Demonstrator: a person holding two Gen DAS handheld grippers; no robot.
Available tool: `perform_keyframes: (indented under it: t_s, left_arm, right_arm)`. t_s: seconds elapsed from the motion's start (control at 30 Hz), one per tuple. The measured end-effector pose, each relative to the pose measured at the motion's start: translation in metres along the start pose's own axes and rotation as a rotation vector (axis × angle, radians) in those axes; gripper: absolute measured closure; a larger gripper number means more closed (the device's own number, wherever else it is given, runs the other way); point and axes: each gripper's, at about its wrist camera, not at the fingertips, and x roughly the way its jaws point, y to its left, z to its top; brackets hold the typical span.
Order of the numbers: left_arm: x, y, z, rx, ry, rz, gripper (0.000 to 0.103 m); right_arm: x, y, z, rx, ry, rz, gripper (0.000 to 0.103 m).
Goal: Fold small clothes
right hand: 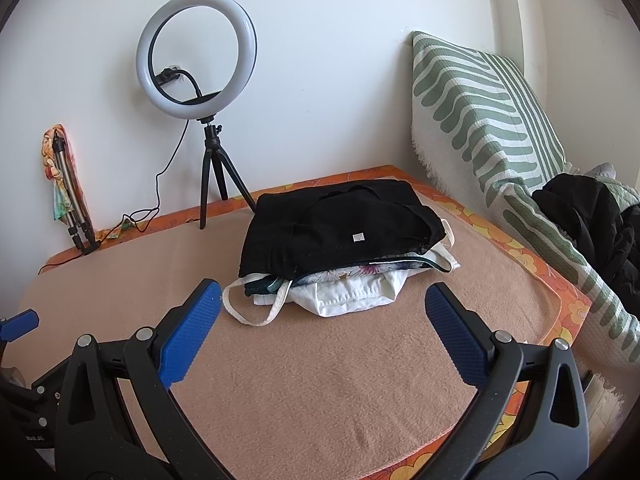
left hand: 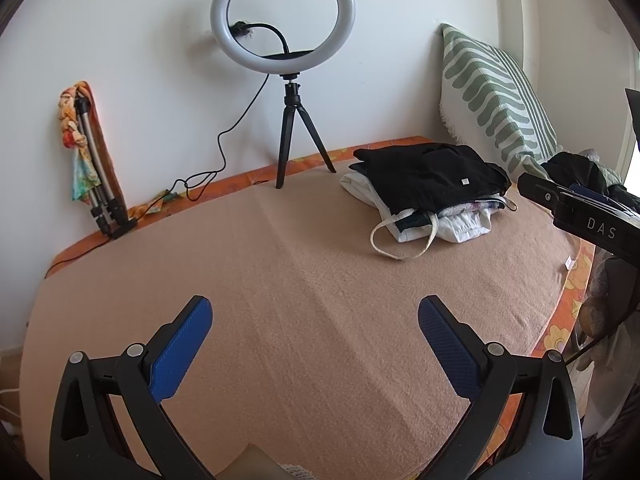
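While both tools hang wide open w/ nothing held, right gripper [right hand: 322, 334] should reach the unfolded dark heap [right hand: 592, 224], not the folded stack [right hand: 344, 240]; left gripper [left hand: 316, 344] waits over blanket [left hand: 300, 248].

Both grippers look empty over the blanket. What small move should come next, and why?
Probably bring the right gripper forward to the black garment topping the clothes pile. Its jaws are open and empty, and the pile lies straight ahead of it. The left gripper, also open, faces only bare blanket, with the pile off to its right.
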Motion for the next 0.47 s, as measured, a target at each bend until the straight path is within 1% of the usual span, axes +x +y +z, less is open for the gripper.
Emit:
perform_keyframes:
  t_s: [0.47]
  left_arm:
    - [-0.0005, 0.0036, -0.001, -0.007, 0.003, 0.002, 0.001]
  right_arm:
    - [-0.0031, 0.0002, -0.0013, 0.005, -0.001, -0.005, 0.0]
